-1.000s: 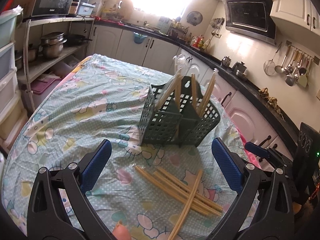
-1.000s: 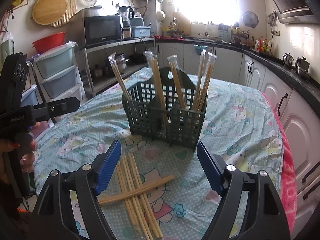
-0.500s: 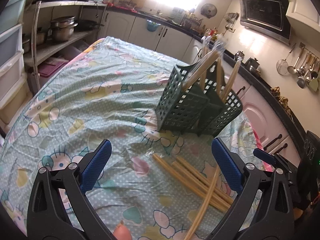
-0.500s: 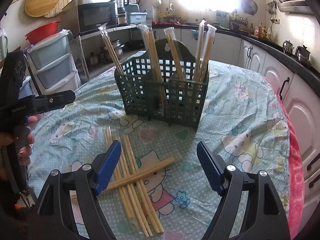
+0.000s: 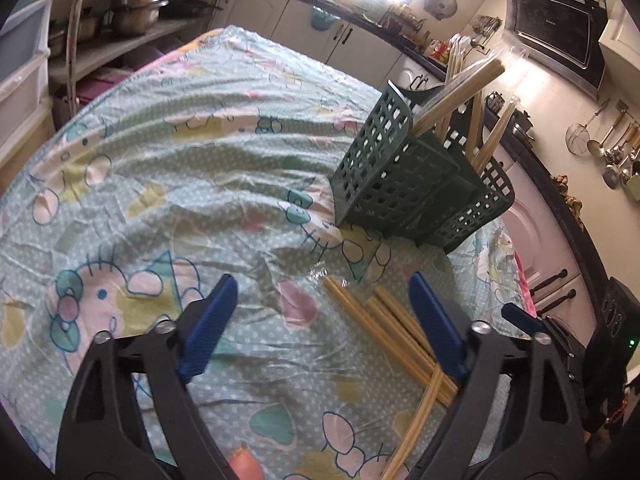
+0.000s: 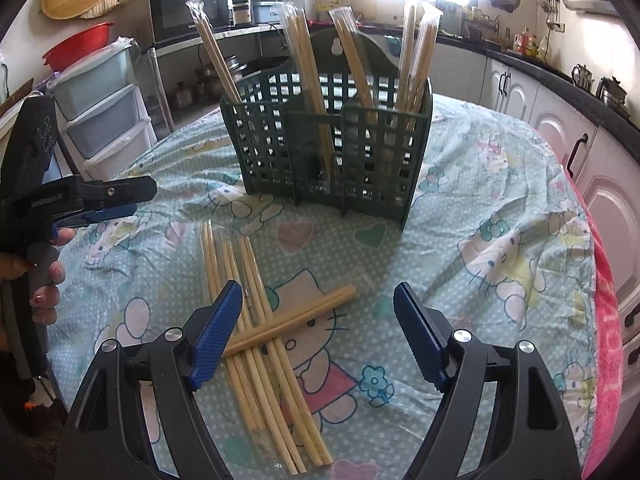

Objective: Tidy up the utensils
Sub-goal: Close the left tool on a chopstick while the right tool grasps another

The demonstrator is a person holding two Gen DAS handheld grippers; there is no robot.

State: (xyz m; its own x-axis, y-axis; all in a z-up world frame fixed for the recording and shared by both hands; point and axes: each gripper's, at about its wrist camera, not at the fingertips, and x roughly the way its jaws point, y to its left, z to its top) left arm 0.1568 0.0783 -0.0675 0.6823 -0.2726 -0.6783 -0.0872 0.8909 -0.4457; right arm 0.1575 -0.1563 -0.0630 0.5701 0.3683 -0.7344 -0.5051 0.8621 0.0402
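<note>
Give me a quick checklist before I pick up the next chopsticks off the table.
1. Right gripper open, nothing held: ok.
2. Left gripper empty, its fingers have just been closing: ok.
3. Loose chopsticks within view on the tablecloth: ok.
4. One pair lies crosswise over the pile, so grab it first: ok.
5. Green basket upright, room in its compartments: ok.
6. Right gripper centred over the pile: not ok, pile sits by its left finger.

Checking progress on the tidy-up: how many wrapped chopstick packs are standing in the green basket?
5 packs in the basket: one leaning at its left end, one in the middle, one just right of that, two together at the right end. More may be hidden.
</note>
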